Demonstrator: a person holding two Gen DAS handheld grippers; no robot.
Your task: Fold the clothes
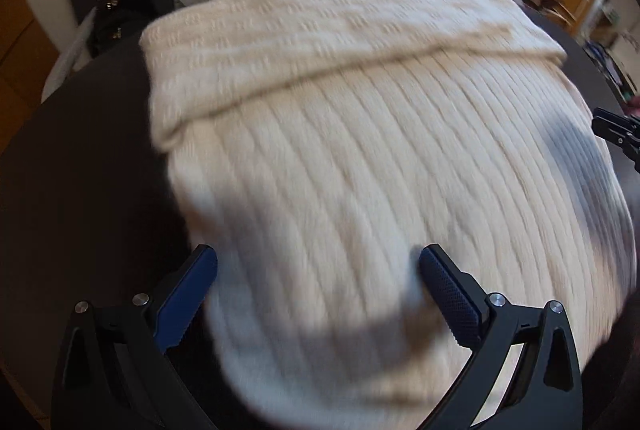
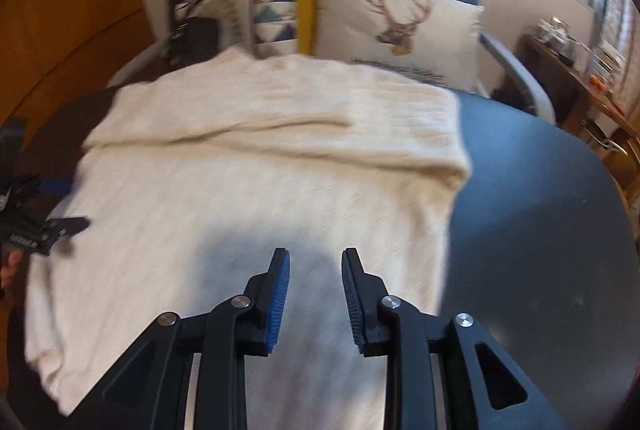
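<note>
The cream knit sweater (image 1: 360, 134) lay spread across the dark round table (image 1: 80, 190), filling most of both views, with a folded band (image 1: 320, 42) doubled over along its far end. Both pictures were smeared by motion, so the ribbing read clearly only in the left wrist view; in the right wrist view the knit was almost a flat pale sheet.

The left gripper (image 1: 318, 258) hung over the near edge of the sweater with its jaws spread wide, blue pads apart and nothing pinched between them. Whether the tips touched the cloth could not be told through the blur. The near hem ran out of sight beneath the tongs.

The right gripper (image 2: 315, 258) hovered above the sweater's near right part, its jaws parted narrowly, pads clear of each other and no fabric caught between. Its shadow fell on the knit just ahead.

Each tool showed only as a dark sliver at the edge of the other's view. A bit of a hand (image 2: 10, 266) peeked in at the left edge, cut off.

Behind the table stood a sofa with a deer-print cushion (image 2: 400, 26) and a triangle-patterned cushion (image 2: 276, 14). A black object (image 1: 132, 6) beside them was too blurred to name.
</note>
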